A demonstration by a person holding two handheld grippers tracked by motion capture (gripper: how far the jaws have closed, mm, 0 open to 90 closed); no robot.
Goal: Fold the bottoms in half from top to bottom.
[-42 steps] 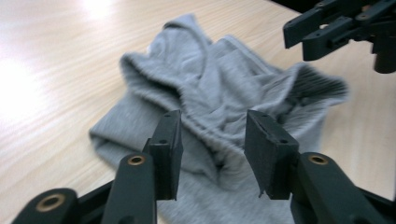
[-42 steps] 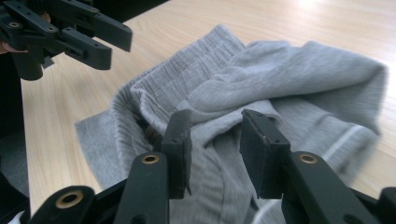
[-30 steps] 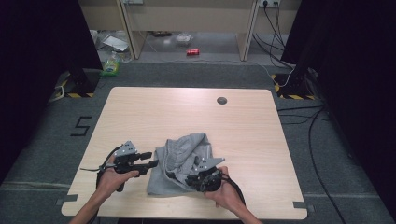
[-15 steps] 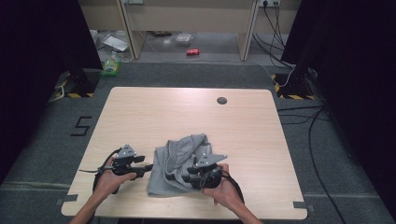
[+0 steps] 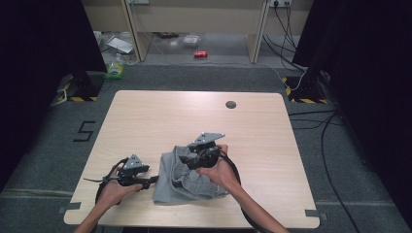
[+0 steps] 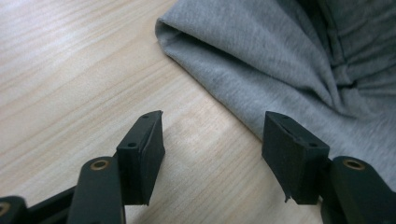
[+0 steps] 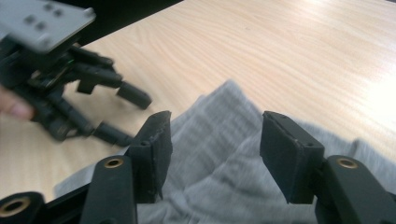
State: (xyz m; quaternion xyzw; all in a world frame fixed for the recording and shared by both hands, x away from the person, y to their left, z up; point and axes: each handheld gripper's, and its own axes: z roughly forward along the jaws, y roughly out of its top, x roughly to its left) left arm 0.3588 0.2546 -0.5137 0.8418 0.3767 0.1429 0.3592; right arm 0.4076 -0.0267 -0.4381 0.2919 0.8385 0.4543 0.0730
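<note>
A crumpled grey garment point(image 5: 180, 183) lies on the wooden table point(image 5: 194, 116) near its front edge. My left gripper point(image 5: 154, 181) rests low at the garment's left edge, pointing right. Its jaws have just been opening and stand open over bare wood point(image 6: 212, 140), with the folded grey hem point(image 6: 261, 60) just ahead of the right pad. My right gripper point(image 5: 184, 158) hovers over the garment's far part, pointing left. Its jaws have also just been opening and stand open point(image 7: 215, 140) with nothing pinched; the grey cloth point(image 7: 215, 182) lies beneath them. Farther off in that view is the left gripper point(image 7: 130, 116).
A dark round grommet point(image 5: 231, 104) sits in the table near its far edge. Cables trail from both grippers toward the front edge. Beyond the table are desk legs, floor clutter and a red can point(image 5: 200, 54).
The right gripper has lifted and moved from the garment's near side to its far part, with its jaws now apart. The left gripper has sunk slightly beside the cloth's left edge.
</note>
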